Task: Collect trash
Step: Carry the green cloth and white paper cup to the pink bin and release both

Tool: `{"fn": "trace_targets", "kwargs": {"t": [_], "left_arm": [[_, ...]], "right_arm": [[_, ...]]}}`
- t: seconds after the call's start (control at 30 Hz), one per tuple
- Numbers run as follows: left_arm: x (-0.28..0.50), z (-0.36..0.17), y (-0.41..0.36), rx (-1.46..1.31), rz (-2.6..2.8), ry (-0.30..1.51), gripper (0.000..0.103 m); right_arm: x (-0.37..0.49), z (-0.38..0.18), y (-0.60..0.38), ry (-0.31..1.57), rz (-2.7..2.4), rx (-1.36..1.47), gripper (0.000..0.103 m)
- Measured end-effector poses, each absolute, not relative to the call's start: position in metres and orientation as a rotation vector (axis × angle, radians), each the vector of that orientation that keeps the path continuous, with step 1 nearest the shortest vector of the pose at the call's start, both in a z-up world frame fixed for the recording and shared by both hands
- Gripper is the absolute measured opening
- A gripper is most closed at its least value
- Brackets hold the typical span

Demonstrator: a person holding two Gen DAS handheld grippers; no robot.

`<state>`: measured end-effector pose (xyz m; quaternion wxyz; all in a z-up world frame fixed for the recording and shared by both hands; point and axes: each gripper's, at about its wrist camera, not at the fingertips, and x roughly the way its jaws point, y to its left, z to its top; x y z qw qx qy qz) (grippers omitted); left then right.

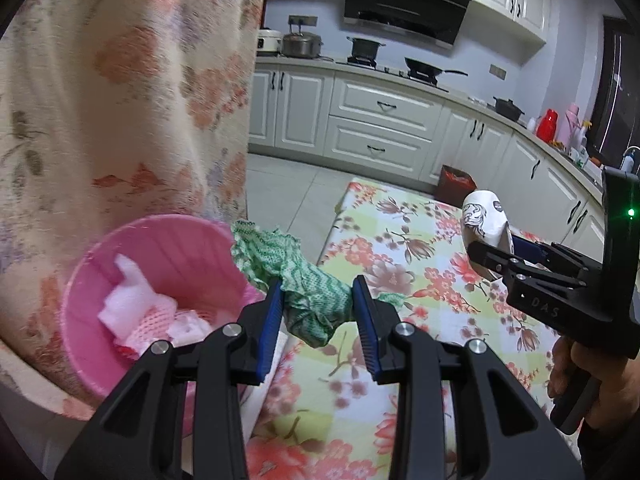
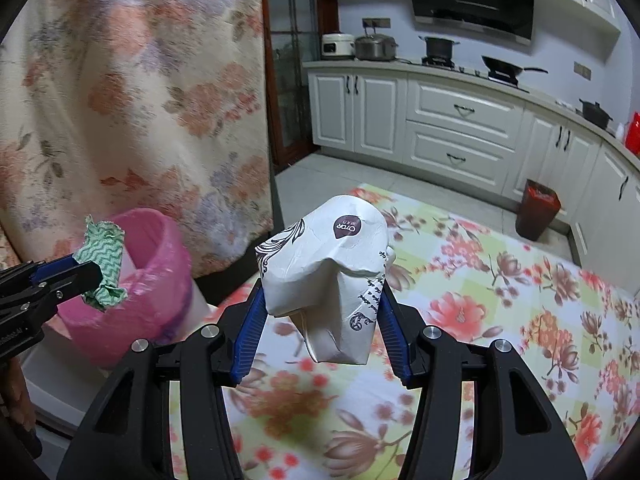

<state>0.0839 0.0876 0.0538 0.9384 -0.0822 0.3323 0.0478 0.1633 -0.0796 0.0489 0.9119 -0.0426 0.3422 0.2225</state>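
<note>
Above floral-clothed counter (image 2: 520,300): crumpled green patterned cloth (image 1: 316,304) clenched in left claw (image 1: 318,308), crushed white paper cup (image 2: 324,280) in right claw (image 2: 322,328), both bound for pink plastic bin (image 1: 160,248).

Both the left gripper (image 1: 318,308) and the right gripper (image 2: 322,320) are matte black, with angular linkage arms pinned by round silver screws, ribbed blue pads lining the jaws, white lettering and a green light on the right body.
</note>
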Motion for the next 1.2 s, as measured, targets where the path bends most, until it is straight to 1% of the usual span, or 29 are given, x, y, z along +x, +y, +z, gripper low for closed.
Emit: {"fn": "trace_targets", "kwargs": {"t": [0.17, 0.57, 1.2], "left_arm": [[0.066, 0.066, 0.101, -0.171, 0.121, 0.649, 0.034], [0.03, 0.085, 0.134, -0.171, 0.189, 0.601, 0.034], [0.022, 0.103, 0.193, -0.173, 0.296, 0.565, 0.034]], "right_arm": [[0.148, 0.065, -0.062, 0.681, 0.491, -0.096, 0.051], [0.127, 0.08, -0.019, 0.665, 0.562, -0.114, 0.051], [0.133, 0.082, 0.062, 0.671, 0.676, -0.183, 0.051]]}}
